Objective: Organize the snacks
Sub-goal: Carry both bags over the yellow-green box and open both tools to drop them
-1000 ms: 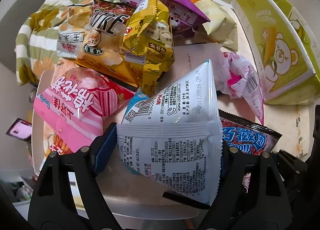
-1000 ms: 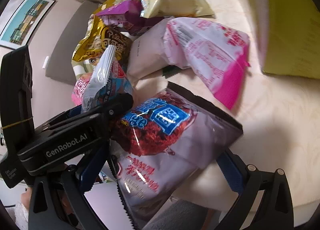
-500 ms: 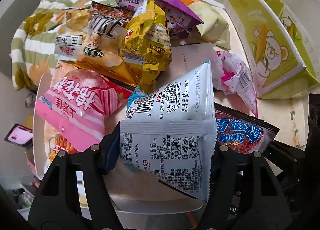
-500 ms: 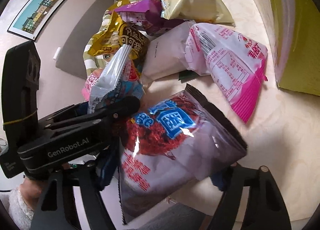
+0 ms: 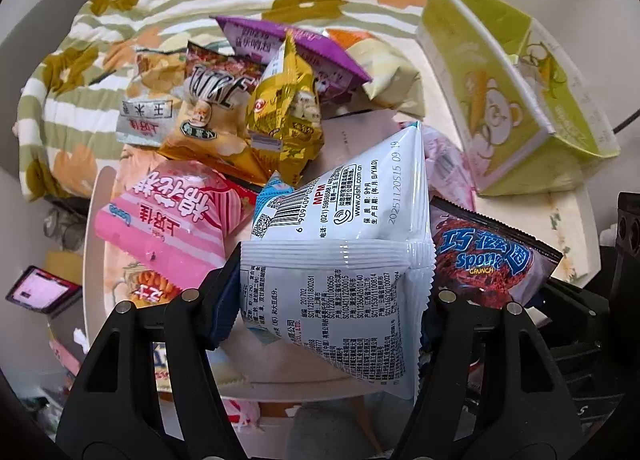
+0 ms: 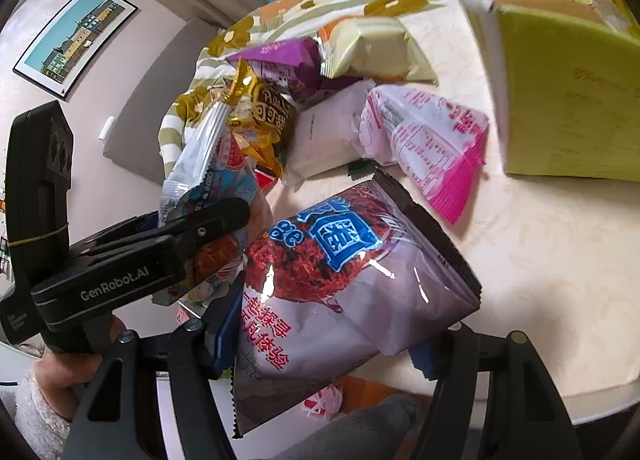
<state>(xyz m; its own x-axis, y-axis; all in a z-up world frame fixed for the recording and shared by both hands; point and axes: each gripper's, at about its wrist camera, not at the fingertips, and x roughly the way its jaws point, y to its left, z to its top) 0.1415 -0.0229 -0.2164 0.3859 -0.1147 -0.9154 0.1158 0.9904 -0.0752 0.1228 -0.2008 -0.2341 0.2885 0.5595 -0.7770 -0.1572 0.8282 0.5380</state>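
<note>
Two bags are in my grippers, one each. From the left wrist, I see my left gripper [image 5: 332, 300] clamped on the white bag [image 5: 340, 260], which stands between the fingers with its barcode side facing the camera and its top corner pointing away. Only this view shows the pink bag [image 5: 168, 216] to its left, the yellow bag [image 5: 204, 128] behind that, and the bear printed on the green box [image 5: 504, 100] at far right. The gold bag [image 5: 286, 120] and purple bag [image 5: 288, 48] sit in the pile on the table [image 5: 560, 212] beyond. The dark bag [image 5: 488, 260] peeks out just right of the white one.

From the right wrist, my right gripper [image 6: 328, 340] is closing on that dark bag [image 6: 352, 292]; the bag lies between the fingers, pads against its lower edges, top corner pointing up and right. Only here do I see the left gripper [image 6: 160, 252] from the side, pinching the white bag [image 6: 208, 180] just left of the dark one, a hand [image 6: 72, 372] below it, the magenta bag [image 6: 432, 148] on the table [image 6: 560, 260], and a framed picture [image 6: 76, 36] on the wall.
</note>
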